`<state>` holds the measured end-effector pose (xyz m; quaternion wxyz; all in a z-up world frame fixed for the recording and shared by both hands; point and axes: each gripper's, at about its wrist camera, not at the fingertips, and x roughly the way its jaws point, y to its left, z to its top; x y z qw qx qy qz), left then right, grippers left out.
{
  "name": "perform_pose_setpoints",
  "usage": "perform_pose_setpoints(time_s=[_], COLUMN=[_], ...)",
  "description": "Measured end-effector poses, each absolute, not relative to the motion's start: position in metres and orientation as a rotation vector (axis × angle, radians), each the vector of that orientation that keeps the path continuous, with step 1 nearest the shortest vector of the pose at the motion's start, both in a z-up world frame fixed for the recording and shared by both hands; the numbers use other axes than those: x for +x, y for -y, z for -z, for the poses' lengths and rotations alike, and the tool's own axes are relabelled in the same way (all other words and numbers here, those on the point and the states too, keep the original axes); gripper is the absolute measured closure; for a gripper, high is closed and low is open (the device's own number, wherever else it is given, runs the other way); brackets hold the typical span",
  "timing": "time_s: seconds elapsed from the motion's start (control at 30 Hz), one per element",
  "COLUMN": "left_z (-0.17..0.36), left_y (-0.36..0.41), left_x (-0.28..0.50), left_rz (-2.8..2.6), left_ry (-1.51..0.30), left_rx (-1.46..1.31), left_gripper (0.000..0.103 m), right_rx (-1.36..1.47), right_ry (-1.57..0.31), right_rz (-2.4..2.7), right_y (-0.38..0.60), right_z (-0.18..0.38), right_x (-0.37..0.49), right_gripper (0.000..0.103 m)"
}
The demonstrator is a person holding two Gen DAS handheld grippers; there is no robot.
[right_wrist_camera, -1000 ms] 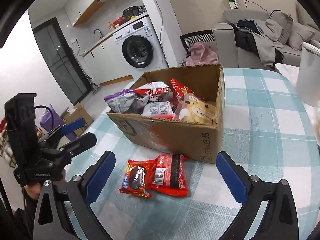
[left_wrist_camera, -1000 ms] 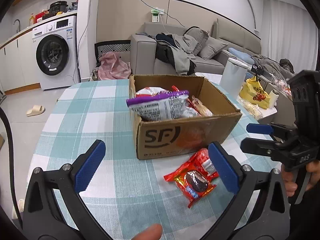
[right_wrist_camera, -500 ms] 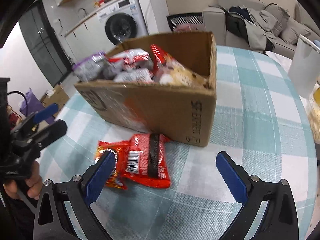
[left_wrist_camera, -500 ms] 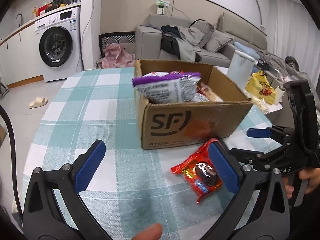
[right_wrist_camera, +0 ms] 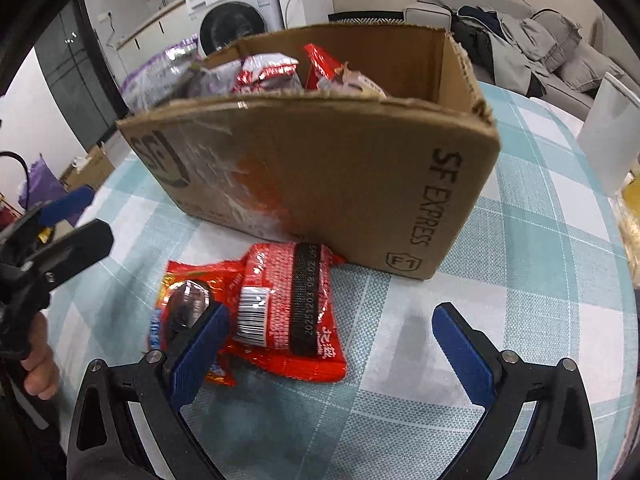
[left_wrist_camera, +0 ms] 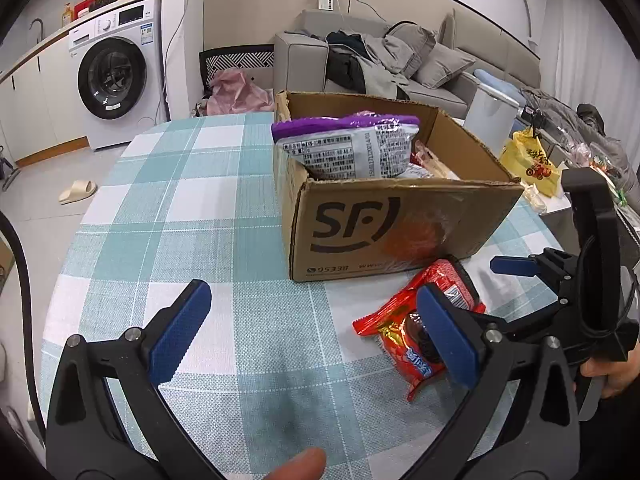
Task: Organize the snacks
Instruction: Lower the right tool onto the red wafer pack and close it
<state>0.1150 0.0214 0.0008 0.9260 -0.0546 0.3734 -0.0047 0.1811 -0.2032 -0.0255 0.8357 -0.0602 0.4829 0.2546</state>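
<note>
Holding both hand-held grippers, left point(left_wrist_camera: 312, 326) and right point(right_wrist_camera: 330, 354), wide open and empty, we see two red crinkled snack packets point(right_wrist_camera: 280, 312) lying lower centre, touching the brown cardboard box point(right_wrist_camera: 320, 184).

The left gripper point(left_wrist_camera: 312, 336) hangs low over the counter point(left_wrist_camera: 192, 208) with its jaws spread wide and nothing between the blue pads point(left_wrist_camera: 180, 332). A fingertip point(left_wrist_camera: 296, 465) of the left hand shows at the bottom edge of the left wrist view. The right gripper point(right_wrist_camera: 332, 348) also sits low over the counter, jaws wide apart and holding nothing. In the left wrist view it enters from the right side, level with the counter, its handle gripped by the right hand point(left_wrist_camera: 612, 376). The left hand point(right_wrist_camera: 38, 364) is wrapped around its own handle.
</note>
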Motion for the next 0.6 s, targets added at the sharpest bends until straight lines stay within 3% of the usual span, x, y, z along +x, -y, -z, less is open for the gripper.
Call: perform_pose_setpoints(time_s=[0.3, 0.6], left_z=[0.0053, 0.0098], left_y=[-0.0190, -0.0205], left_x=[0.1163, 0.1185], left_rz=[0.000, 0.007], left_ry=[-0.776, -0.796], left_rx=[-0.089, -0.092], left_gripper=[0.001, 0.001], right_rx=[-0.152, -0.149], right_ry=[-1.018, -1.011], right_rz=[-0.509, -0.557], right_y=[0.2019, 0.2013], right_z=[0.0334, 0.0321], right_x=[0.1822, 0.1743], right_gripper=[0.001, 0.023])
